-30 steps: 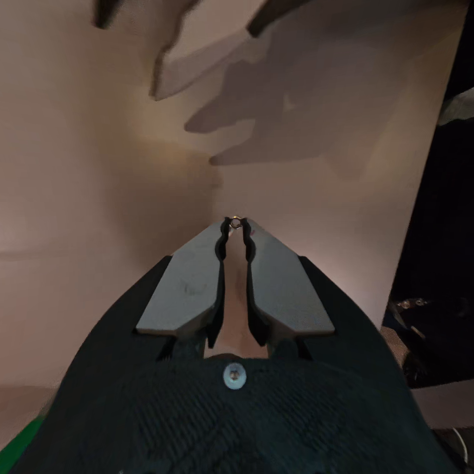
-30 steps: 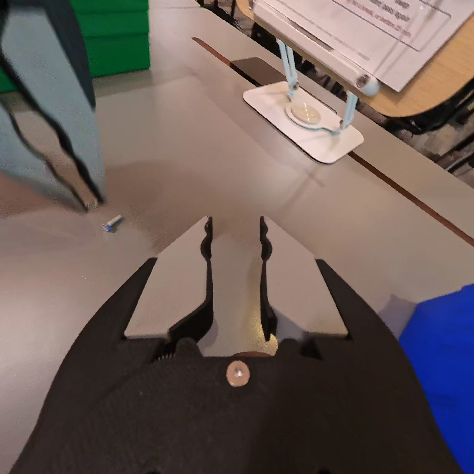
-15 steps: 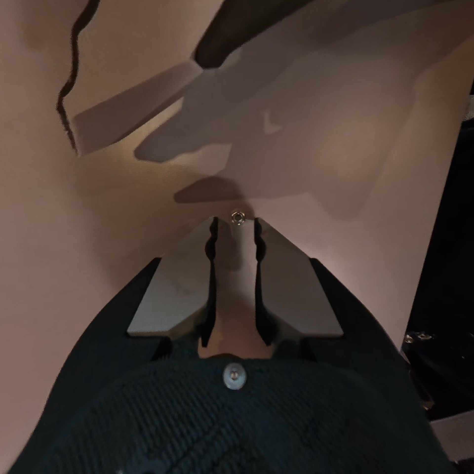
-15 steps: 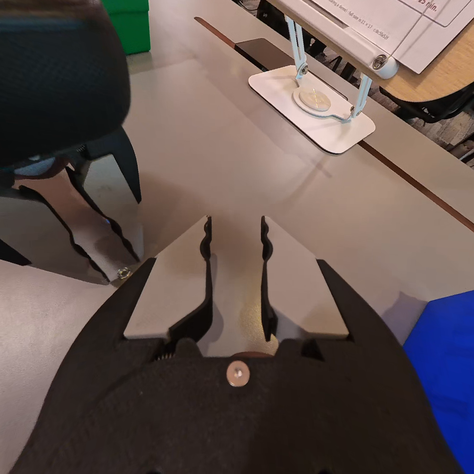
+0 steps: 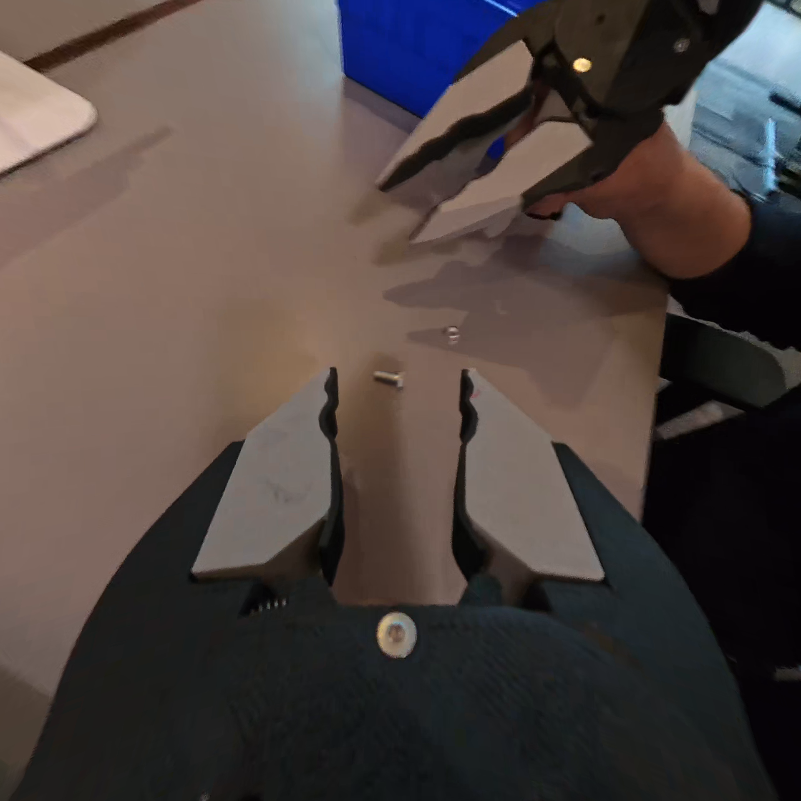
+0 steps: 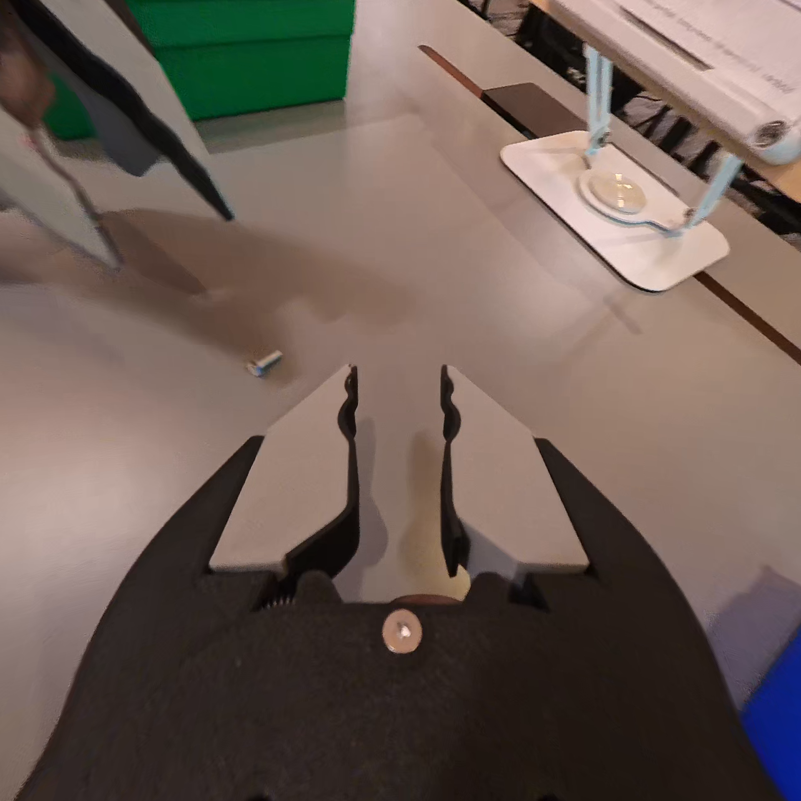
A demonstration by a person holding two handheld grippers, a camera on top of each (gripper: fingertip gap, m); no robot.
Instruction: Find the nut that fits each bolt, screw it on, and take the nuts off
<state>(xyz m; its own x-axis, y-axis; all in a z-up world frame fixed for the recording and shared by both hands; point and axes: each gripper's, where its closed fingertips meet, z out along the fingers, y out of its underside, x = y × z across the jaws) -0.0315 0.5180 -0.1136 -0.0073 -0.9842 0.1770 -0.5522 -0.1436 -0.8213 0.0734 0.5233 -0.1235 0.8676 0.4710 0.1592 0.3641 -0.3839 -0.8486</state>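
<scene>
Both grippers' flat grey fingers (image 5: 464, 392) gape empty above a small shiny bolt (image 5: 389, 380).

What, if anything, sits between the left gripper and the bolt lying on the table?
Nothing visible. The bolt lies on bare table just ahead of the open left gripper; the nut sits off to its right, apart from it.
</scene>
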